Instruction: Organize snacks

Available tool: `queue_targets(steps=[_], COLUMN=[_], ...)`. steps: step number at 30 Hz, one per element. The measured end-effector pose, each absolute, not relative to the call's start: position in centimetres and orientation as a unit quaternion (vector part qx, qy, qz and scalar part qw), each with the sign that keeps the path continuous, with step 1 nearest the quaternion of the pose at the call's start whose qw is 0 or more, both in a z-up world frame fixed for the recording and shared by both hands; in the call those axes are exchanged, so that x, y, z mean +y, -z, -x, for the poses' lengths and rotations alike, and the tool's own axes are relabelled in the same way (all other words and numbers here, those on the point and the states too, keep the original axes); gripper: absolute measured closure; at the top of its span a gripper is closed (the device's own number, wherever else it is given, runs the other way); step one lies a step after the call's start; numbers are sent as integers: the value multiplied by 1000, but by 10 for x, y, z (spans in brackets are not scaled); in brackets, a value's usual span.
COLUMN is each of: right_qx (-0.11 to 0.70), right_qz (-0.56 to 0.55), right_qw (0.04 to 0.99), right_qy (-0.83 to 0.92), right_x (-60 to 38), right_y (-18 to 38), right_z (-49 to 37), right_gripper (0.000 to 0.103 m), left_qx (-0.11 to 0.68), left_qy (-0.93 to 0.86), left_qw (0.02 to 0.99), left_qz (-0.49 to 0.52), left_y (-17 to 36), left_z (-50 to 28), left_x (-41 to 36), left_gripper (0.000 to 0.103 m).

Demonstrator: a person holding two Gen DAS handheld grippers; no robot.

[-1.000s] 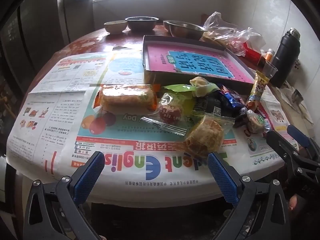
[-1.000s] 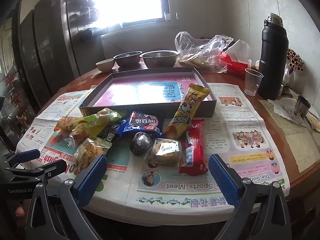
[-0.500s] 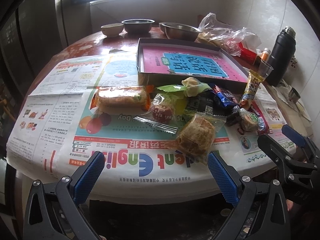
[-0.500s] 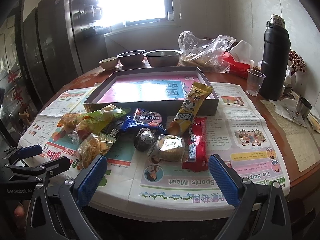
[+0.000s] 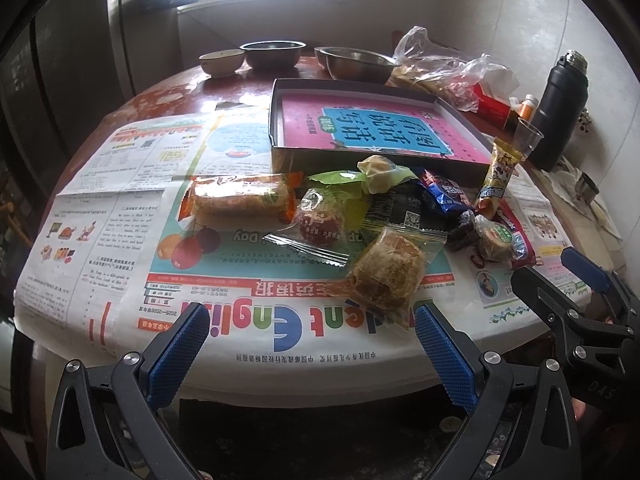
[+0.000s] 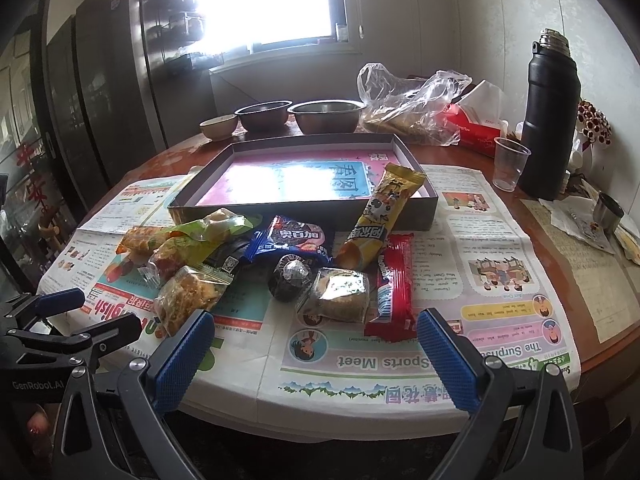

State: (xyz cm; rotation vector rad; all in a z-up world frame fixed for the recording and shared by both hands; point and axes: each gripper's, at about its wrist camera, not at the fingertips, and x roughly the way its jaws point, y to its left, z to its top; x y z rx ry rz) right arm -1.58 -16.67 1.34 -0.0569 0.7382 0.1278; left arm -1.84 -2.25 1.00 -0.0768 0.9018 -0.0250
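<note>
Snacks (image 6: 280, 264) heaped on newspaper (image 6: 400, 364) reading "Sports Meet"

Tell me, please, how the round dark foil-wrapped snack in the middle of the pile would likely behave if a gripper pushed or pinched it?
The round dark snack looks ball-shaped, so a push would probably roll it across the newspaper. Its shiny wrapper may slip between the fingers. It seems small, so likely light.

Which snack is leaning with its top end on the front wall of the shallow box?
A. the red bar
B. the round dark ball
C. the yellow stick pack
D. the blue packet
C: the yellow stick pack rests tilted, its upper end over the front wall of the shallow box, while the other snacks lie on the newspaper.
</note>
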Motion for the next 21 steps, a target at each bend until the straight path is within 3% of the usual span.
queue_targets(steps=[21], right_qx=[364], right_qz=[27], right_qw=[929], right_qy=[-65], right_x=[-164], right_y=[-11], right_z=[16], right_gripper=[1], left_qx=[440], left_qy=[15], left_qw=[897], left_qz=[40], left_y=[-6], left_z=[18], left_x=[-21], left_gripper=[1])
